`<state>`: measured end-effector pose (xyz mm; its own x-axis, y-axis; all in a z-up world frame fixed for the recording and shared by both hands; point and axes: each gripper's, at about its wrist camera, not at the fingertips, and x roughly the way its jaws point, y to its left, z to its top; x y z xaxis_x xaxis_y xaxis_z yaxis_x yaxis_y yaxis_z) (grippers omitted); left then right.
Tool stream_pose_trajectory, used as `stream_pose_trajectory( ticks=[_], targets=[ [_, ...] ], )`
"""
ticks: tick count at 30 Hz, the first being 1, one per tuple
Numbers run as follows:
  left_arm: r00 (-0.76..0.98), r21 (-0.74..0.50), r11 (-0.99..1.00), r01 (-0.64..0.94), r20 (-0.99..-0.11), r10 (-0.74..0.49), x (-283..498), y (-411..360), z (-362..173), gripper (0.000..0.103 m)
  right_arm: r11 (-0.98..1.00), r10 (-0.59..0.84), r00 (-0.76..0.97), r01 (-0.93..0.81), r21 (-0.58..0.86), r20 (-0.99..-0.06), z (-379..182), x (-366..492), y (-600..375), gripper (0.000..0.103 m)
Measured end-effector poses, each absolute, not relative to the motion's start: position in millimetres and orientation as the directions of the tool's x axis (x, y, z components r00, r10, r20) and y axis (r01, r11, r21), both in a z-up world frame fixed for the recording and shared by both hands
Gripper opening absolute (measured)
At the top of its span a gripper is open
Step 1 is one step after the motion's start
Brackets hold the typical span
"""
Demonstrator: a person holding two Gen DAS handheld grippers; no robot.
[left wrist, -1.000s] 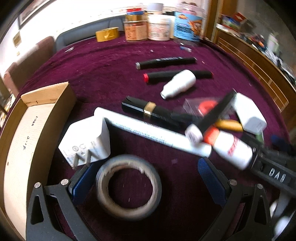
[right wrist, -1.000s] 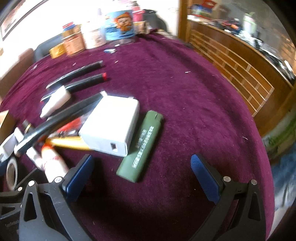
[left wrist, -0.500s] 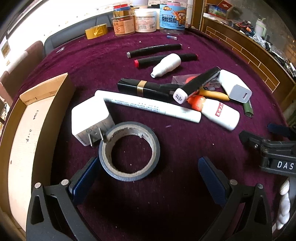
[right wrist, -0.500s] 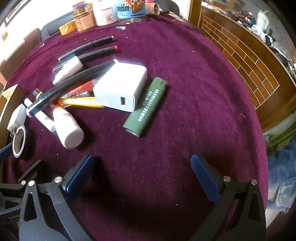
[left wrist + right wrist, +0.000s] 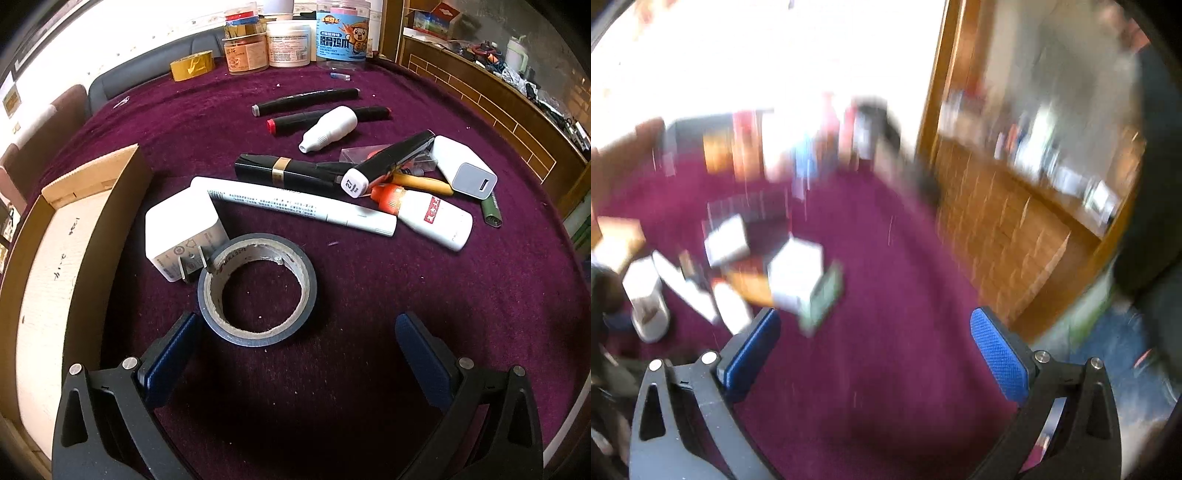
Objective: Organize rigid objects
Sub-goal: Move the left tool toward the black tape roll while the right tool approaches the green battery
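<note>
Grey ring-shaped tape roll (image 5: pixel 257 290) on plush maroon cloth (image 5: pixel 369 295) | both jaws spread, empty

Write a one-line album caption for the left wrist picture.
Open tongs hover over a grey tape roll beside a white charger on a cluttered purple tablecloth.

Deep purple fuzzy table cloth (image 5: pixel 406 295); grey-blue tape roll (image 5: pixel 257 294), off-white core; white cube charger (image 5: pixel 181 230); blue textured finger pads (image 5: pixel 421 356).

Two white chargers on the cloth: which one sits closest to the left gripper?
The plug-prong charger, touching the grey tape roll beside the wooden box. The other charger lies far right.
</note>
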<state>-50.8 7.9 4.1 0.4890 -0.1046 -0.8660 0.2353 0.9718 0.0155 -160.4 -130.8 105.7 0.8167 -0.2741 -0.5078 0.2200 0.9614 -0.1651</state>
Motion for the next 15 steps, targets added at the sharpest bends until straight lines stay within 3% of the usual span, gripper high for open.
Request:
stream_pose_trajectory(
  ticks=[2, 5, 10, 15],
  targets=[
    [0.486, 0.008, 0.972, 0.234, -0.867, -0.110, -51.6, 9.6, 4.6, 0.102, 0.987, -0.162, 0.864, 0.148, -0.066, -0.476, 114.7, -166.6, -133.6, 0.103],
    [0.480, 0.002, 0.971, 0.240, -0.870, -0.117, -56.2, 11.9, 5.1, 0.102, 0.992, -0.120, 0.735, 0.123, -0.042, -0.667, 83.6, -130.8, -137.1, 0.103],
    [0.493, 0.041, 0.968, 0.248, -0.866, -0.090, -68.2, 8.9, 5.8, 0.102, 0.971, -0.202, 0.741, 0.236, -0.033, -0.640, 70.2, -105.3, -150.4, 0.102],
    [0.601, 0.220, 0.947, 0.234, -0.799, 0.037, -90.5, -9.8, 10.4, 0.102, 0.946, -0.254, 0.747, 0.323, 0.001, -0.614, 68.4, -65.8, -164.5, 0.102]
  ],
)
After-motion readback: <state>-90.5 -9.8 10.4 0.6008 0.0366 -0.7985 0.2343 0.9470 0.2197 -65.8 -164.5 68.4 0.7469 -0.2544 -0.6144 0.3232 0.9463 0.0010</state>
